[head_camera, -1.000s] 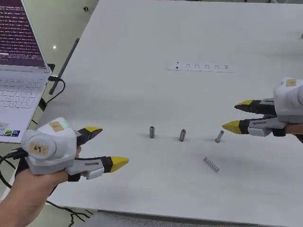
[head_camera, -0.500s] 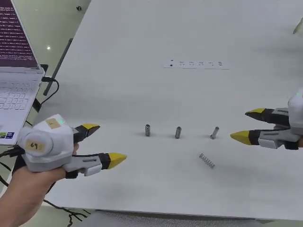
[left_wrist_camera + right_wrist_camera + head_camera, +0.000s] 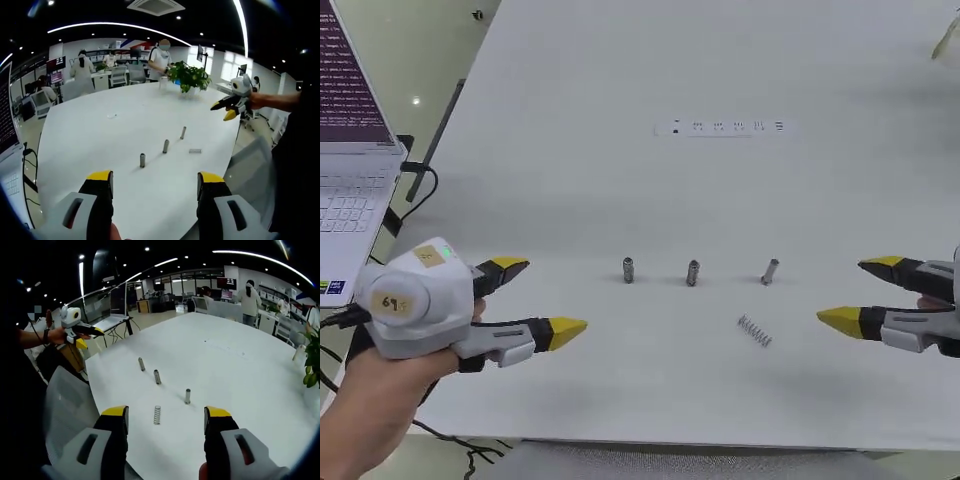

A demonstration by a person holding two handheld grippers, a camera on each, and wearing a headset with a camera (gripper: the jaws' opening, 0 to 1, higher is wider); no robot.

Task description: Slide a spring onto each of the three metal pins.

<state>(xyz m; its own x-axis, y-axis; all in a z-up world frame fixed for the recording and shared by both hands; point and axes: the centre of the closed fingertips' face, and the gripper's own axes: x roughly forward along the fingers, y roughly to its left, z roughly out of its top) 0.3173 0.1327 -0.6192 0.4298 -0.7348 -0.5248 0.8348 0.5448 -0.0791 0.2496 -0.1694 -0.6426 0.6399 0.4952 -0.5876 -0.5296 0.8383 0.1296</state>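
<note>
We hold both tools with jaws spread wide and empty, the left tool (image 3: 542,297) low at the near left of the tabletop (image 3: 620,180), the right tool (image 3: 855,291) to the right of the row of three pins. The left pin (image 3: 628,270) and middle pin (image 3: 693,272) look already sleeved with springs, while the right pin (image 3: 770,271) looks bare and the loose spring (image 3: 754,331) lies flat near it on our side, so we judge the last spring to be the step in hand. Next the right tool should pinch that spring lightly across its coils, upend it and lower it over the bare pin.
</note>
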